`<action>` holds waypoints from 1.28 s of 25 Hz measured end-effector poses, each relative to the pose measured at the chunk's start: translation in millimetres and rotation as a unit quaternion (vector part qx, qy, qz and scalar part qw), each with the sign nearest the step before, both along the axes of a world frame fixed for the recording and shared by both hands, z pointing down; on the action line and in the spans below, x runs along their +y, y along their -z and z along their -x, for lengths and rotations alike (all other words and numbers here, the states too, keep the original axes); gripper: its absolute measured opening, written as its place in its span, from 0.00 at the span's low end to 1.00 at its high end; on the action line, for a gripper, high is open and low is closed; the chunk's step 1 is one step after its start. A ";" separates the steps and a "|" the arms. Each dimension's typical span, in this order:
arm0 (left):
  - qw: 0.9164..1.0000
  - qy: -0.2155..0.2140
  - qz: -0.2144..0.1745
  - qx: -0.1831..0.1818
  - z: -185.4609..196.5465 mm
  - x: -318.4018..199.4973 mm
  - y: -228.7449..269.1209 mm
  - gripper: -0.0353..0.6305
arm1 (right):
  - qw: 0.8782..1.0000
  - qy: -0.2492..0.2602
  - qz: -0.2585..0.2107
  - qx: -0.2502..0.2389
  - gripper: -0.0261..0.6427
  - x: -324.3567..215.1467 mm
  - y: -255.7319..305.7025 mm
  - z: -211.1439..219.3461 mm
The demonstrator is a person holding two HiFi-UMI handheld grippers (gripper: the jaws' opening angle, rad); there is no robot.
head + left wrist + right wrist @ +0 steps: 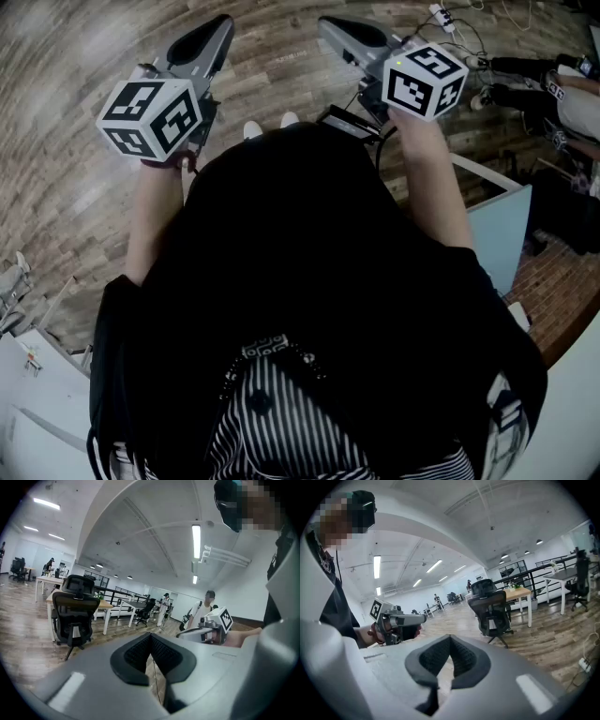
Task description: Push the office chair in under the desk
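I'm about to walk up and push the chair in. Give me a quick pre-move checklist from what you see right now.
1. Left gripper shut and empty: ok.
2. Right gripper shut and empty: ok.
3. Office chair within reach: not ok. It stands well off across the wood floor, and neither gripper touches it.
4. Path to the chair: ok. The floor ahead is bare, though a power strip with its cable lies at the right edge.
5. Room under the desk: cannot tell. It is too far off and partly behind the chair.
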State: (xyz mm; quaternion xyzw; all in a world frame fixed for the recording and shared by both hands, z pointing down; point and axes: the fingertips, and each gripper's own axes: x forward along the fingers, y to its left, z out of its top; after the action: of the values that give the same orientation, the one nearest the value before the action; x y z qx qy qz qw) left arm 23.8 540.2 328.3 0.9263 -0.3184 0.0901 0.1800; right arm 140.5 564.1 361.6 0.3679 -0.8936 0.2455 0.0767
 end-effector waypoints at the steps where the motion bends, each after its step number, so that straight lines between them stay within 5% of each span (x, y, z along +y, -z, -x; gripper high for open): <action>1: 1.000 0.000 0.000 0.000 -0.4 2.5 2.1 0.06 | 1.000 0.001 0.001 0.001 0.04 3.6 1.2 -0.3; 32: 1.000 0.008 0.016 -0.023 -37.0 -12.5 -14.7 0.06 | 0.998 -0.016 0.039 -0.039 0.04 -4.2 -21.5 -41.8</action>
State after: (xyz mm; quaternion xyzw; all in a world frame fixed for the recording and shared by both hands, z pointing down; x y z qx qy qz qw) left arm 60.8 527.7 343.0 0.9183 -0.3288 0.1148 0.1884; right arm 182.3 560.0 383.1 0.3688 -0.8798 0.2951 0.0525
